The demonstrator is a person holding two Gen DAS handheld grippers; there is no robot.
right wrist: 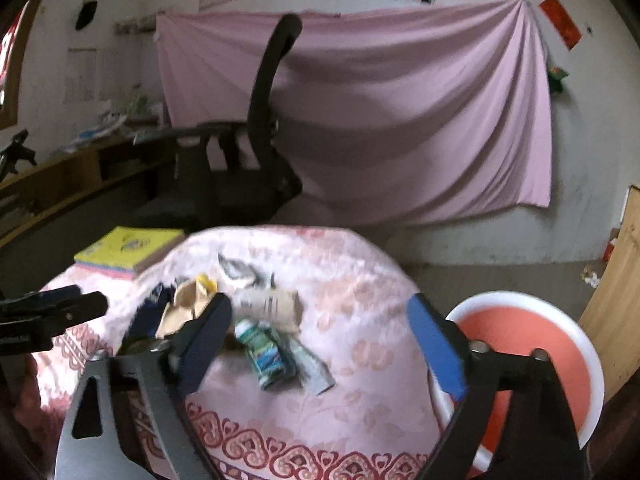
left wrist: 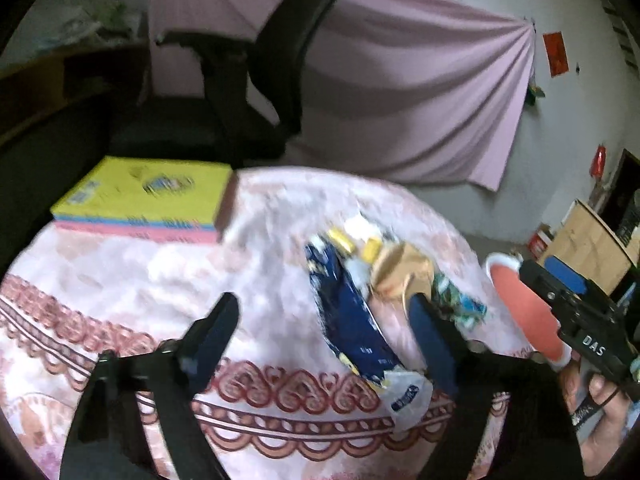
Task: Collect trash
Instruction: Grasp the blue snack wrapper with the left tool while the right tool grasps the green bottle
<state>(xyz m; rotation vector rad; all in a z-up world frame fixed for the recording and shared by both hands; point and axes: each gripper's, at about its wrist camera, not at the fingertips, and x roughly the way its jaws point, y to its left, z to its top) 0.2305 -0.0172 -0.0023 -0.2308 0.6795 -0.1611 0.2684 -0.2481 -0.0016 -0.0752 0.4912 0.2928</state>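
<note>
A heap of trash lies on the pink patterned tablecloth [left wrist: 120,280]: a dark blue wrapper [left wrist: 352,320], a crumpled brown paper [left wrist: 400,272] and a green-blue packet [right wrist: 266,354]. My left gripper [left wrist: 324,320] is open and empty above the cloth, with the blue wrapper between its fingers. My right gripper [right wrist: 320,336] is open and empty, the green-blue packet and a tan wrapper [right wrist: 272,304] between its fingers. A round bin with an orange-red inside [right wrist: 524,344] stands at the table's right edge; it also shows in the left wrist view [left wrist: 524,308].
A yellow and pink stack of books [left wrist: 148,200] lies at the table's far left. A black office chair [right wrist: 248,152] stands behind the table before a pink curtain [right wrist: 400,100]. Cardboard boxes [left wrist: 588,240] stand at the right.
</note>
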